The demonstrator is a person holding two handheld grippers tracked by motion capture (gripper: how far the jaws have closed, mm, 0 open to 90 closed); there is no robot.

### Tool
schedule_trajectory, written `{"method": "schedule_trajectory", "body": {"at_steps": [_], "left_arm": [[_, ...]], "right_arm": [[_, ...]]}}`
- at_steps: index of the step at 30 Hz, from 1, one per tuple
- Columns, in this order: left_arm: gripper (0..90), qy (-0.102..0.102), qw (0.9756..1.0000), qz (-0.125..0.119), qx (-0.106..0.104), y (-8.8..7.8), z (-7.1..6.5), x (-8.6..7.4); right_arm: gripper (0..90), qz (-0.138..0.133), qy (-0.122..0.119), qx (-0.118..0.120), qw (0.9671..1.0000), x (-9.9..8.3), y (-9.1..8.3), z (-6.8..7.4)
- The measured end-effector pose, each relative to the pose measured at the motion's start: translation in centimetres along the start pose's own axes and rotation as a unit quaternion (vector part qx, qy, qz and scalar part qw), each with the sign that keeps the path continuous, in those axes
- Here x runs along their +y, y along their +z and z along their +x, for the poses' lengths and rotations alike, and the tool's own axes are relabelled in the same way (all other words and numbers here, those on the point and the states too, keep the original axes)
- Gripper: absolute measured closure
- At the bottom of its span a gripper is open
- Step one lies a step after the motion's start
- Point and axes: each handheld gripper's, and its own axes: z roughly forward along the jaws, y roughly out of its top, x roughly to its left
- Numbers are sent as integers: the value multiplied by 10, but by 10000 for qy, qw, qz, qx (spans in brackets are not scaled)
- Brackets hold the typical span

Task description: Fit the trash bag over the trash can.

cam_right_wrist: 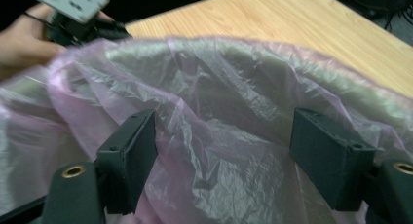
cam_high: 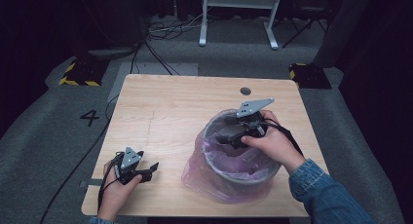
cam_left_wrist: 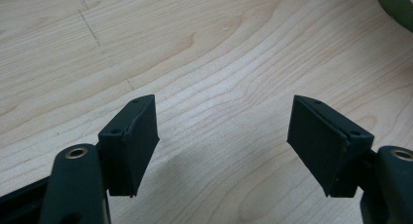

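Nearest the onlooker, the left gripper (cam_high: 146, 169) rests low on the wooden table (cam_high: 170, 112) at its near left corner, jaws spread wide with bare wood between them, holding nothing. To its right stands the grey bin (cam_high: 242, 158), near the table's front right, draped inside and out with a thin pink plastic bag (cam_high: 202, 160) whose skirt spills onto the tabletop. The right gripper (cam_high: 229, 136) dips into the bin's mouth from its far rim; its jaws are parted, film (cam_right_wrist: 219, 151) lying between them but not pinched. The step in hand appears to be seating the liner in the bin. The next move likely calls for closing on a fold of film and pressing it down, or drawing it over the rim. Beyond, a dark grommet hole (cam_high: 245, 91) marks the table's far edge.
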Motion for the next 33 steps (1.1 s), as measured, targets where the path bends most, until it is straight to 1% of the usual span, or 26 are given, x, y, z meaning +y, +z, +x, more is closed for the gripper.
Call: {"method": "schedule_trajectory", "body": {"at_steps": [7,8,10,13,18,22,23,27,29,31,33], "left_arm": [[269,43,10000,35,20,1,-1,0],[269,50,10000,46,19,1,-1,0],[269,38,10000,58,12,1,-2,0],[269,38,10000,57,12,1,-1,0],[269,36,10000,61,11,1,-1,0],[269,48,10000,77,11,1,-1,1],[269,50,10000,80,12,1,-1,1],[269,72,9999,85,16,1,-2,1],[269,92,9999,101,27,2,-2,1],[269,115,9999,116,30,2,-2,1],[269,124,9999,110,35,2,-2,1]], "right_arm": [[267,240,-33,-108,9996,-5,5,-5],[265,346,-25,-146,9993,-5,6,-5],[260,558,-126,-190,9982,-5,8,-5],[261,716,-70,-153,9973,-7,12,-5],[281,785,81,-153,9968,-8,16,-6],[278,938,69,-151,9955,-10,19,-7],[275,971,110,-146,9951,-10,20,-7],[260,1079,117,-99,9940,-12,24,-7],[235,1139,145,-66,9934,-14,27,-7],[236,1193,163,-56,9927,-16,30,-6],[213,1257,178,-50,9919,-16,34,-5]]}}
